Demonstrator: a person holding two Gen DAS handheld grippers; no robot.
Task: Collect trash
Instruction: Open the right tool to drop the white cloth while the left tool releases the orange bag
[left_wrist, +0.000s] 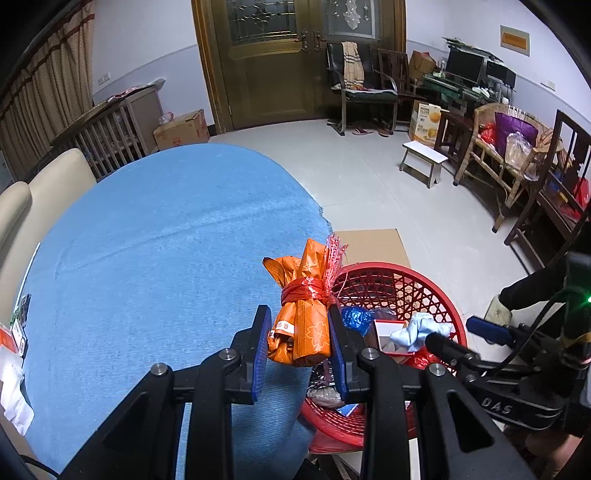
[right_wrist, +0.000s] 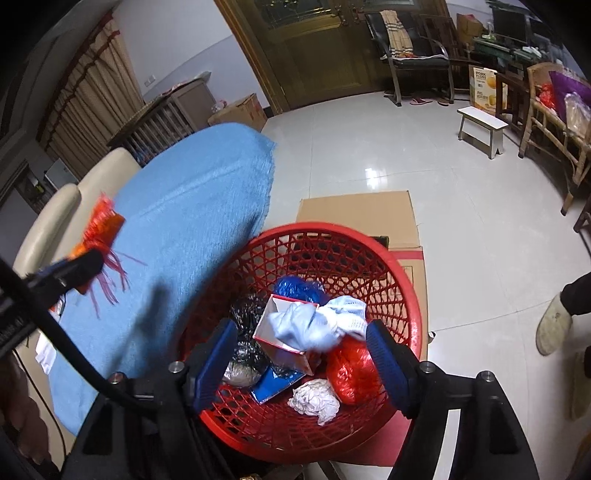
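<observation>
My left gripper (left_wrist: 299, 314) is shut on an orange wrapper bundle (left_wrist: 306, 295) tied with red string, held over the table's edge just left of the red mesh basket (left_wrist: 436, 284). The bundle (right_wrist: 103, 225) shows blurred at the left of the right wrist view. My right gripper (right_wrist: 303, 326) stands open over the basket (right_wrist: 332, 230), its pads clear of the trash. Below it a light blue cloth (right_wrist: 295, 321) lies across a small white box (right_wrist: 280, 343). Around them lie a red bag (right_wrist: 351, 373), blue foil (right_wrist: 295, 288), crumpled paper (right_wrist: 314, 398) and a silver wrapper (right_wrist: 242, 369).
A blue cloth covers the table (left_wrist: 166, 240) left of the basket. Flattened cardboard (right_wrist: 358, 214) lies under and behind the basket on the tiled floor. A white stool (right_wrist: 480, 125) and chairs stand farther off. A person's slippered foot (right_wrist: 554, 325) is at the right.
</observation>
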